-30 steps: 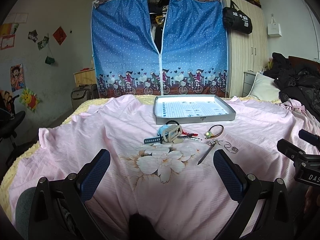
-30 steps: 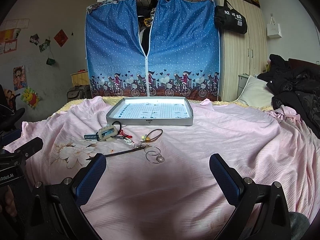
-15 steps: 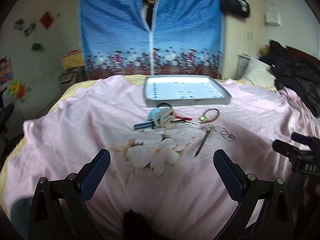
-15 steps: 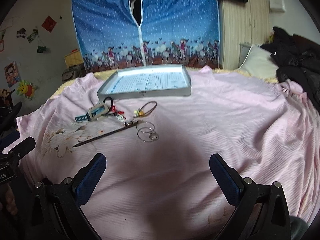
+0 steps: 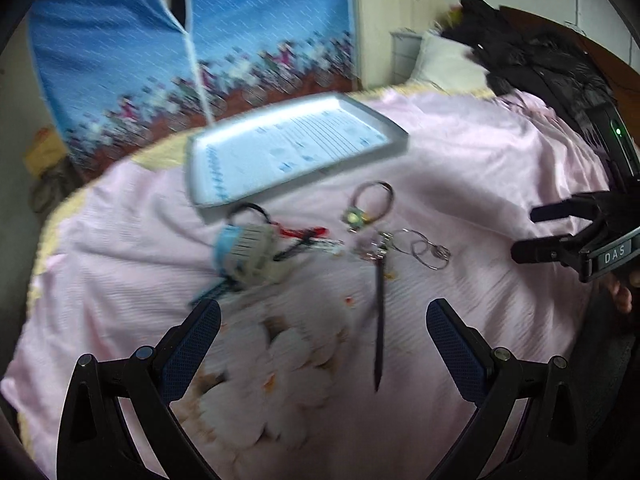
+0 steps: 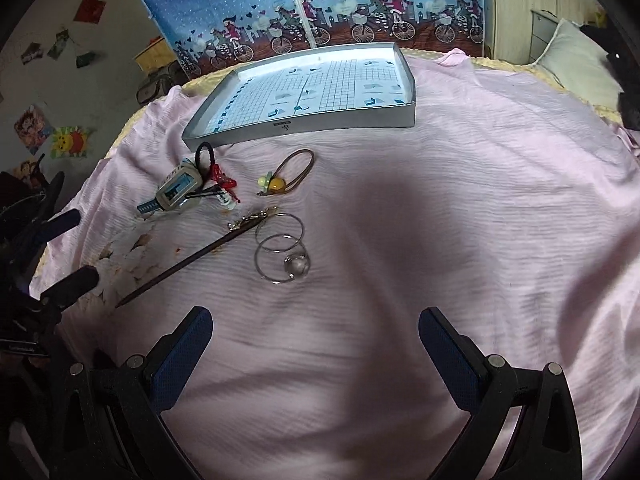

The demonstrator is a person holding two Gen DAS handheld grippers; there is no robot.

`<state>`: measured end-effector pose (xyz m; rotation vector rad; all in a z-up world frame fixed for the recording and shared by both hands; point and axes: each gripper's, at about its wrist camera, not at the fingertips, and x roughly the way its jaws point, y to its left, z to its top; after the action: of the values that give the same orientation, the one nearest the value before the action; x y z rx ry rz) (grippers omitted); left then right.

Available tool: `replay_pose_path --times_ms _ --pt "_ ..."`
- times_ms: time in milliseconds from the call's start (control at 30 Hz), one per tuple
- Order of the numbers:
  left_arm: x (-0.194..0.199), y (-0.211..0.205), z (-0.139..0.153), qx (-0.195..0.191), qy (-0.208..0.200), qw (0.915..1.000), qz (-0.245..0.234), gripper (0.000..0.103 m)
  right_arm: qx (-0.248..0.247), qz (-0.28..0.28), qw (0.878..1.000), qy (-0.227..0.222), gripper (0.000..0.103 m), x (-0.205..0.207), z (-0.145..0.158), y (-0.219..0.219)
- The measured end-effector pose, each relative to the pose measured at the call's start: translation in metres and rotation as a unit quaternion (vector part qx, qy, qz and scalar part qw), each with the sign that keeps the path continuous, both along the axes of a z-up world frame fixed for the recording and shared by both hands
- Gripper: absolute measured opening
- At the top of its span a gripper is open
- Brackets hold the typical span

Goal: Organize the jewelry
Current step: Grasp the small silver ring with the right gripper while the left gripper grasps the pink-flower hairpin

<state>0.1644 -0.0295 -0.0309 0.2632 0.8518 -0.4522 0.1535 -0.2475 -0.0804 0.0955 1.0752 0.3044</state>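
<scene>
Jewelry lies scattered on a pink bedspread in front of a shallow grey tray (image 6: 344,121) (image 5: 360,160). A watch with a blue strap (image 6: 176,192) (image 5: 248,248) lies beside a red and black hair tie (image 6: 220,178). A brown hair tie with a yellow bead (image 6: 290,172) (image 5: 370,204), a dark hair stick (image 6: 188,262) (image 5: 379,316) and silver hoops with a ring (image 6: 282,252) (image 5: 420,246) lie nearby. My left gripper (image 5: 324,348) is open, close over the hair stick. My right gripper (image 6: 316,352) is open, short of the hoops.
A blue curtained wardrobe (image 6: 304,4) stands behind the bed. A white pillow (image 6: 580,64) and dark clothes (image 5: 540,64) lie at the right. The right gripper's fingers (image 5: 560,228) show at the right edge of the left wrist view. Posters hang on the left wall.
Both grippers have moved forward and tilted down toward the jewelry. The left one swung right and now hangs over the hair stick; the items look much larger in both views.
</scene>
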Motion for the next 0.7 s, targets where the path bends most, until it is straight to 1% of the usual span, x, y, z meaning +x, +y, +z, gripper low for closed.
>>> replay_pose_path --times_ms 67,100,133,167,233,267,333,367,433,533,600,700 --pt "0.012 -0.003 -0.008 -0.008 0.021 0.9997 -0.014 0.1 0.026 0.011 1.0 0.014 0.093 0.01 -0.004 -0.004" --pt "0.018 -0.006 -0.011 -0.013 0.032 0.9991 -0.023 0.099 0.04 0.015 0.999 0.022 0.084 0.014 -0.006 -0.007" --pt "0.024 -0.009 -0.015 -0.018 0.041 0.9984 -0.034 0.095 0.044 0.019 0.999 0.026 0.073 0.019 -0.007 -0.007" --pt "0.028 -0.011 -0.018 -0.022 0.049 0.9976 -0.044 0.092 0.044 0.023 0.998 0.029 0.069 0.024 -0.009 -0.007" --pt "0.037 -0.018 -0.022 -0.024 0.064 0.9959 -0.059 0.079 0.047 0.03 0.998 0.035 0.062 0.034 -0.013 -0.006" --pt "0.04 -0.02 -0.023 -0.025 0.071 0.995 -0.066 0.076 0.056 0.033 0.997 0.039 0.06 0.037 -0.015 -0.006" --pt "0.048 -0.025 -0.027 -0.031 0.082 0.9928 -0.081 0.067 0.072 0.047 0.995 0.047 0.05 0.042 -0.021 -0.001" --pt "0.053 -0.027 -0.029 -0.034 0.086 0.9917 -0.089 0.065 0.067 0.054 0.995 0.048 0.048 0.044 -0.024 0.003" --pt "0.062 -0.033 -0.036 -0.032 0.094 0.9897 -0.103 0.056 0.045 0.069 0.996 0.044 0.042 0.046 -0.027 0.011" --pt "0.074 -0.039 -0.047 -0.025 0.106 0.9876 -0.113 0.048 0.008 0.091 0.995 0.033 0.034 0.049 -0.032 0.023" --pt "0.083 -0.041 -0.053 -0.032 0.117 0.9861 -0.113 0.048 -0.018 0.098 0.995 0.028 0.032 0.052 -0.037 0.028" --pt "0.092 -0.044 -0.057 -0.043 0.128 0.9837 -0.118 0.048 -0.019 0.096 0.995 0.033 0.03 0.058 -0.044 0.027"
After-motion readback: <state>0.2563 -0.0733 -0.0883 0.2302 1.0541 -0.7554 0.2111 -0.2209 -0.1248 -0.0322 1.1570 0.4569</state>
